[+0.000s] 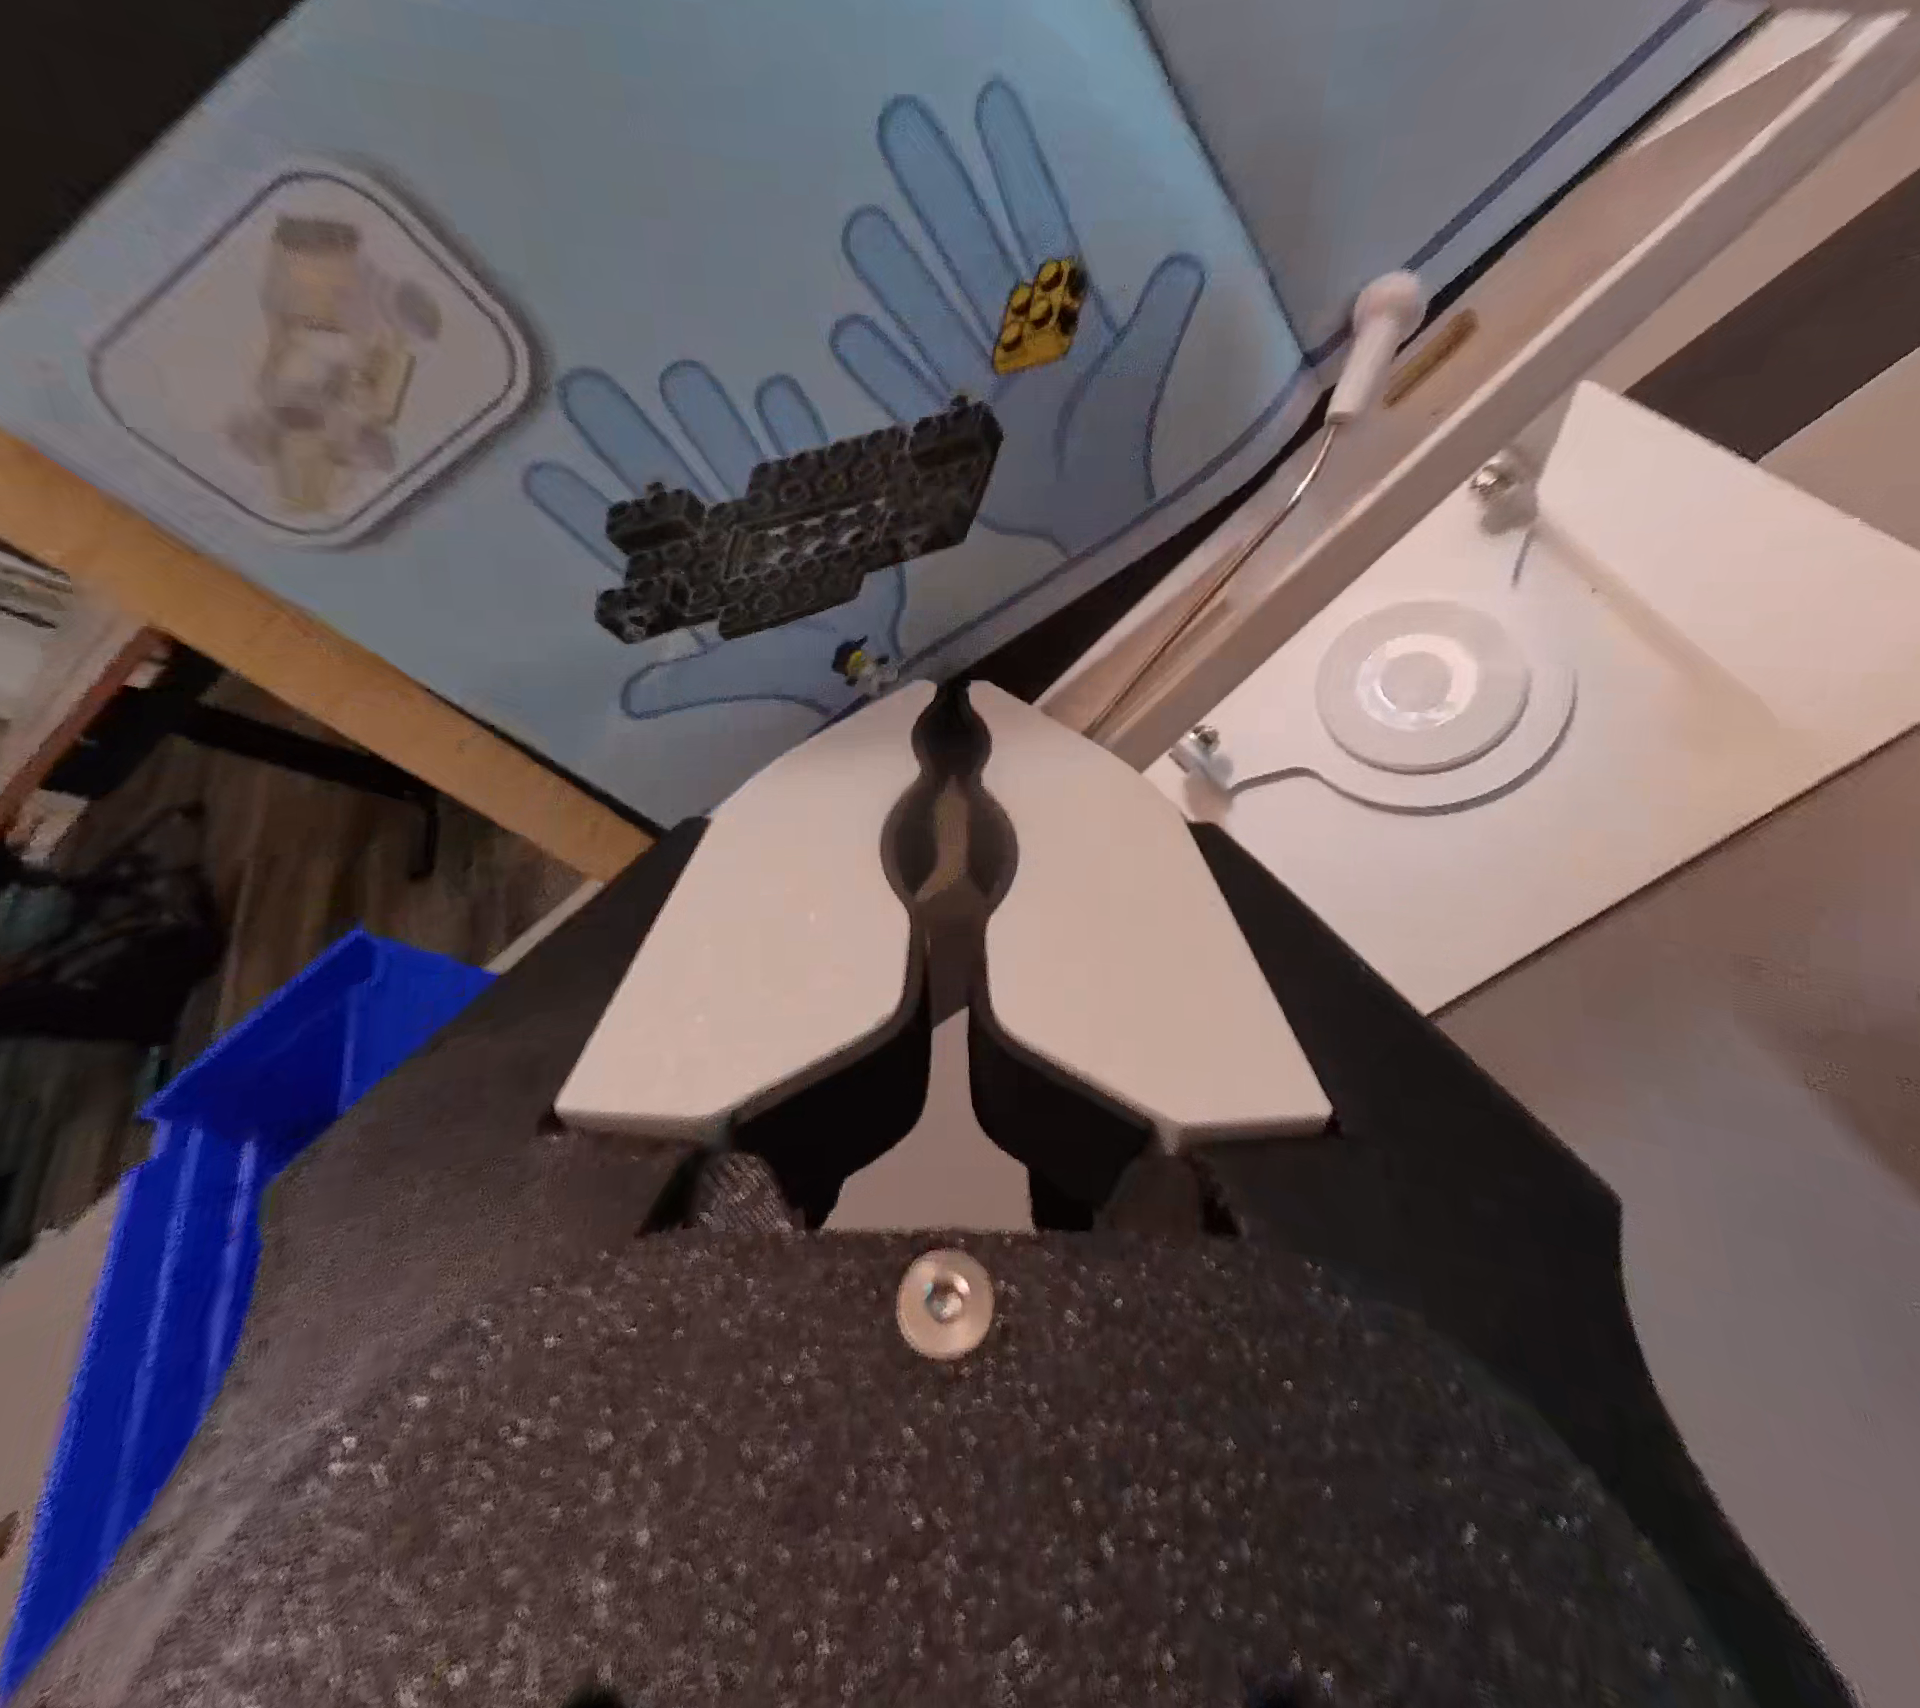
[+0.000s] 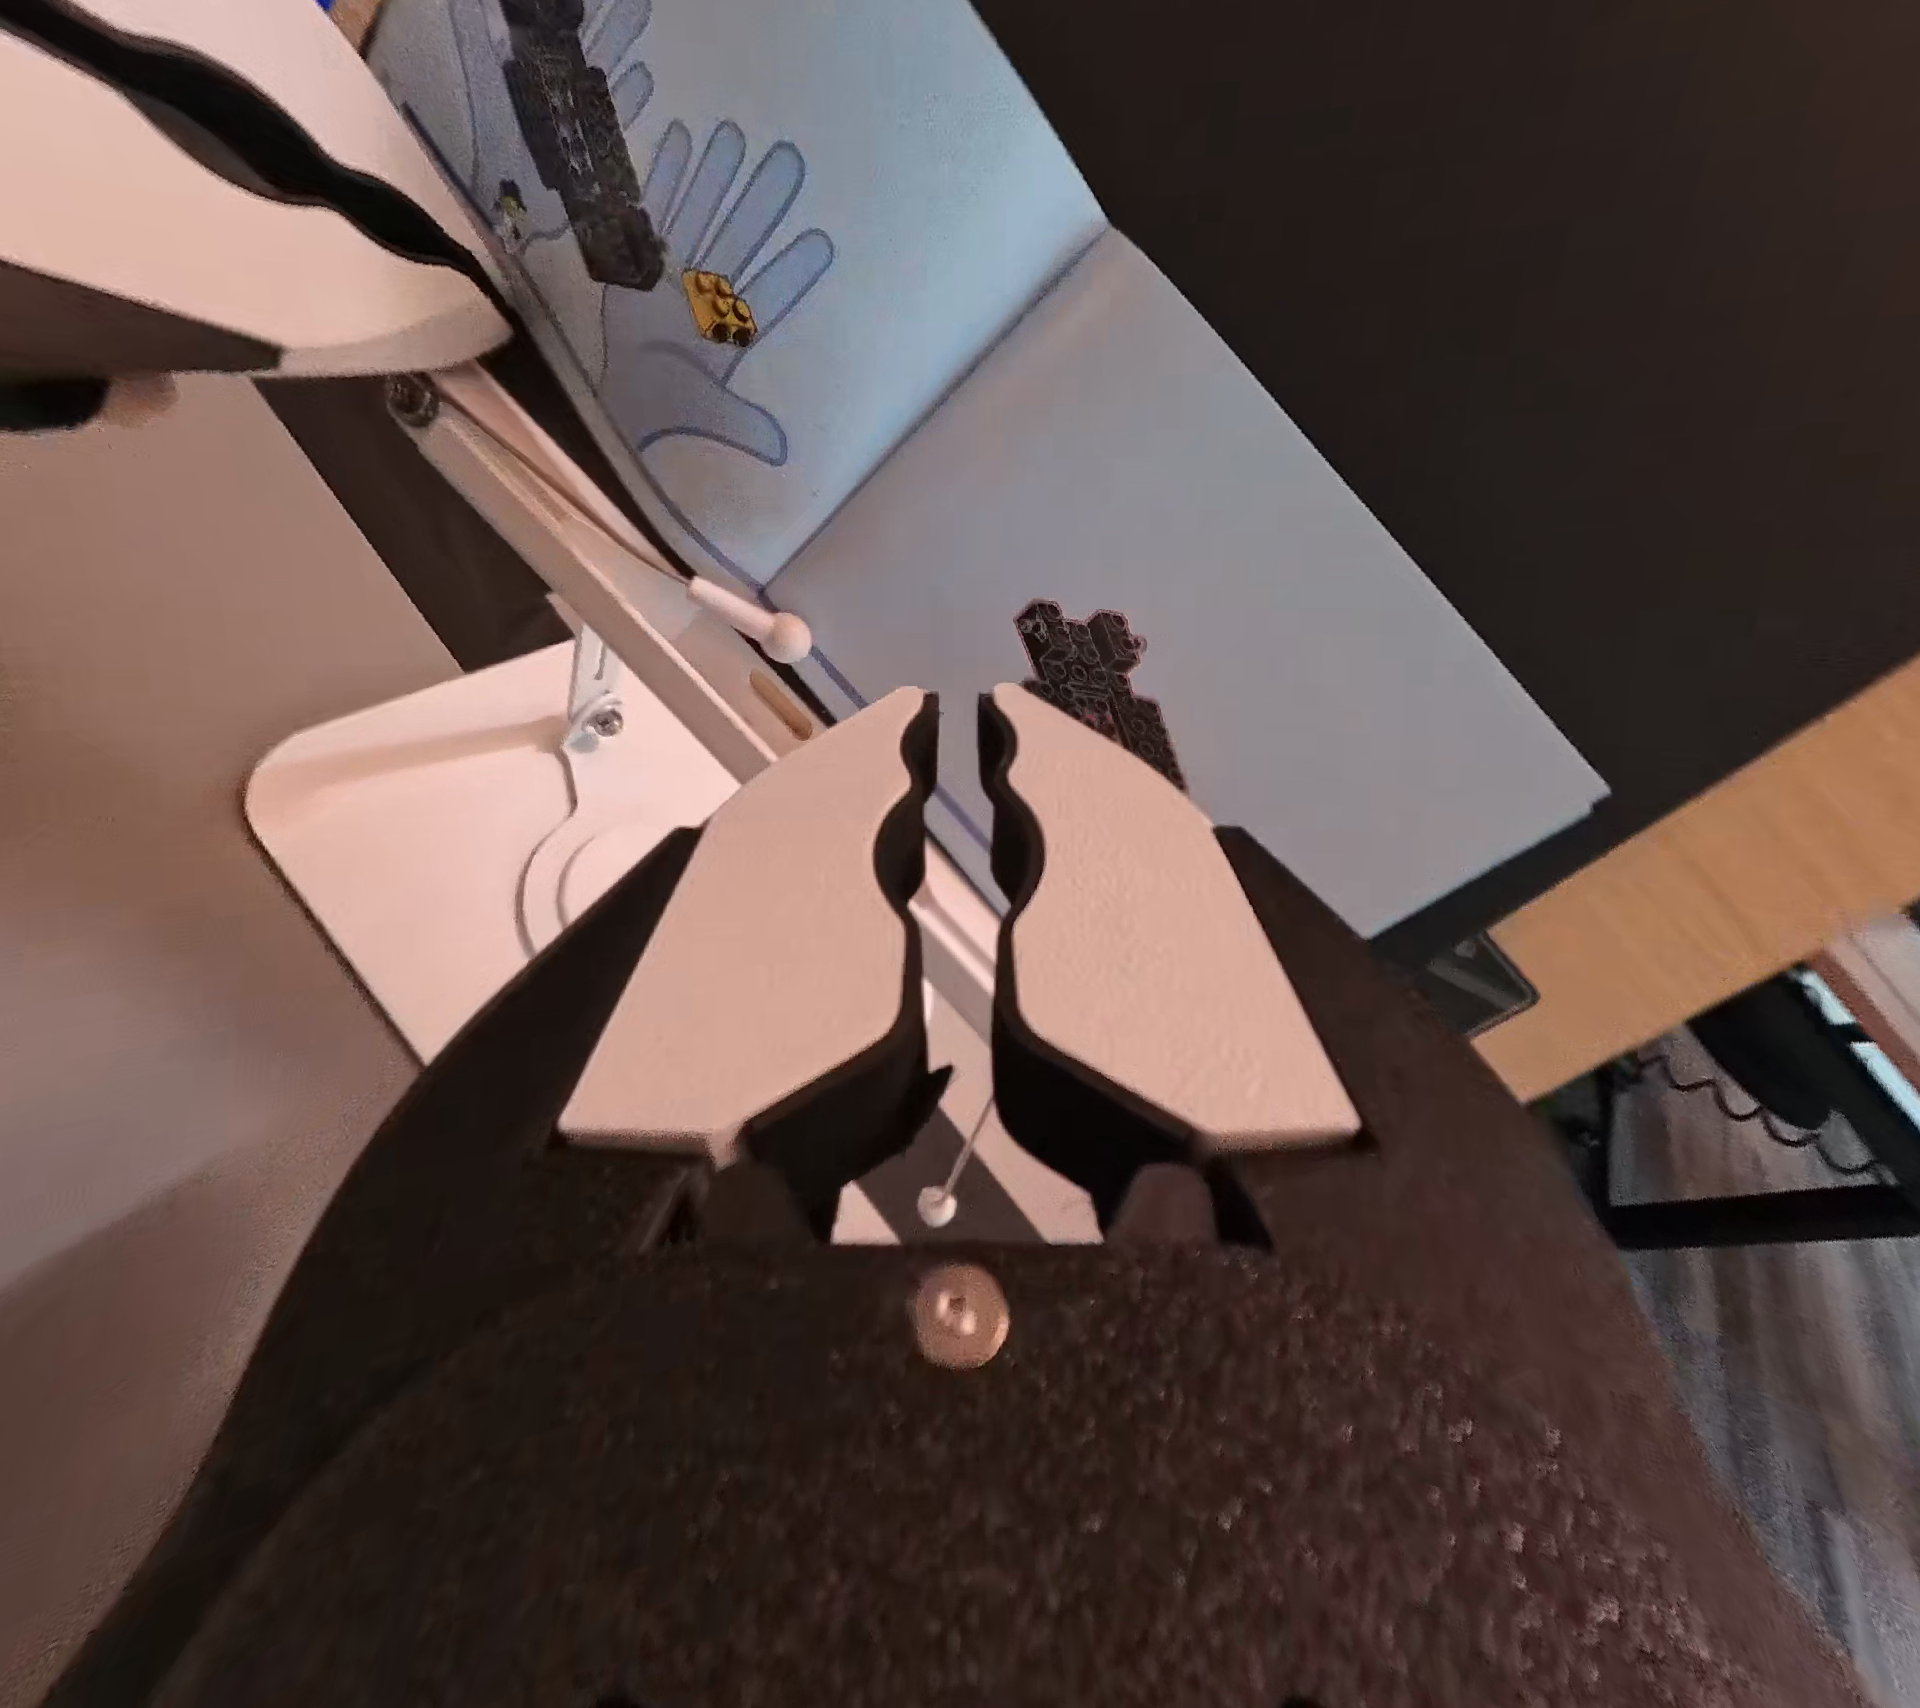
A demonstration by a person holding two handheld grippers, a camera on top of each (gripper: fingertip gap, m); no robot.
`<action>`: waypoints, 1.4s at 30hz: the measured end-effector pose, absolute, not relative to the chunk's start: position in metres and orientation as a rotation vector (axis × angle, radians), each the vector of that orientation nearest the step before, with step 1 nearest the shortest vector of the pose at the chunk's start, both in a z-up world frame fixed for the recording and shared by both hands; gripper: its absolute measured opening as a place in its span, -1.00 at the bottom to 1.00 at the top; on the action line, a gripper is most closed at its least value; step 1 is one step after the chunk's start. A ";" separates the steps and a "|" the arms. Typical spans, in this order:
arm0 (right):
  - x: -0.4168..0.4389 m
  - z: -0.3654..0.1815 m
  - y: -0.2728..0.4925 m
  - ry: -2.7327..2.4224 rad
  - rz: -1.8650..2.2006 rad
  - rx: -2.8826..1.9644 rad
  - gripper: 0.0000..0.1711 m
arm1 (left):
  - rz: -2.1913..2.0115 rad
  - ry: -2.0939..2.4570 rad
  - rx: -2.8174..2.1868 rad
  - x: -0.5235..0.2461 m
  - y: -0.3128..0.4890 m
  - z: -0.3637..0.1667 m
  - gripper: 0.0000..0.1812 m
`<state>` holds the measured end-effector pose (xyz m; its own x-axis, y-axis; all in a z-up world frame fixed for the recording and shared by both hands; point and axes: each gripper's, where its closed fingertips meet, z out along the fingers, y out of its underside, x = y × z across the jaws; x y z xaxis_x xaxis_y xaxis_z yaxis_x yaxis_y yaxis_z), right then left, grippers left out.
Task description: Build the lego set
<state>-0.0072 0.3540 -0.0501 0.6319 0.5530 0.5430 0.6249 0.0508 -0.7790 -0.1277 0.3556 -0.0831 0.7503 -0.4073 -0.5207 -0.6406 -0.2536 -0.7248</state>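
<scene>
Left wrist view shows only a printed instruction booklet [image 1: 727, 100], light and floppy, best pinched at its edge; left gripper [image 1: 951, 702] closed empty, right gripper [image 2: 956, 702] slightly apart

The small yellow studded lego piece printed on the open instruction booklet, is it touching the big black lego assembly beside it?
Apart. The left wrist view shows the yellow studded lego piece and the black lego assembly separated by a strip of pale blue page of the instruction booklet; both are printed pictures.

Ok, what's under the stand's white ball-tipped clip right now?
The ball-tipped clip presses on the open instruction booklet's lower edge at the fold. Beneath the booklet is the white stand; the part of the page under the clip is covered.
</scene>
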 end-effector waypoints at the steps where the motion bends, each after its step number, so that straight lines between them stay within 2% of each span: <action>1: -0.009 -0.051 0.357 -1.018 -0.085 -1.607 -0.92 | 0.234 0.793 -1.905 -0.127 0.356 -0.083 -1.00; 6: -0.040 -0.049 0.354 -1.164 -0.035 -1.559 -0.94 | 0.161 0.774 -1.954 -0.125 0.351 -0.083 -1.00; 14: -0.078 -0.063 0.368 -1.319 -0.168 -1.629 -1.00 | 0.017 0.819 -1.859 -0.102 0.313 -0.073 -1.00; 20: -0.081 -0.065 0.365 -1.353 0.067 -1.742 -1.00 | 0.035 0.973 -1.814 -0.089 0.330 -0.083 -0.86; 31: -0.076 -0.047 0.363 -1.378 0.413 -1.845 -1.00 | 0.252 1.422 -1.751 -0.076 0.347 -0.087 -0.91; 35: -0.076 -0.041 0.364 -1.348 0.465 -1.847 -1.00 | 0.251 1.522 -1.786 -0.073 0.347 -0.087 -0.85; 42: -0.075 -0.045 0.368 -1.366 0.458 -1.861 -1.00 | 0.204 1.627 -1.889 -0.061 0.348 -0.093 -0.98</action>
<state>-0.0752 0.3680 -0.0448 0.3610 0.9205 0.1495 0.6445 -0.1304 -0.7534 -0.0613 0.3478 -0.0935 0.2254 -0.8363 -0.4998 -0.9339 -0.0393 -0.3553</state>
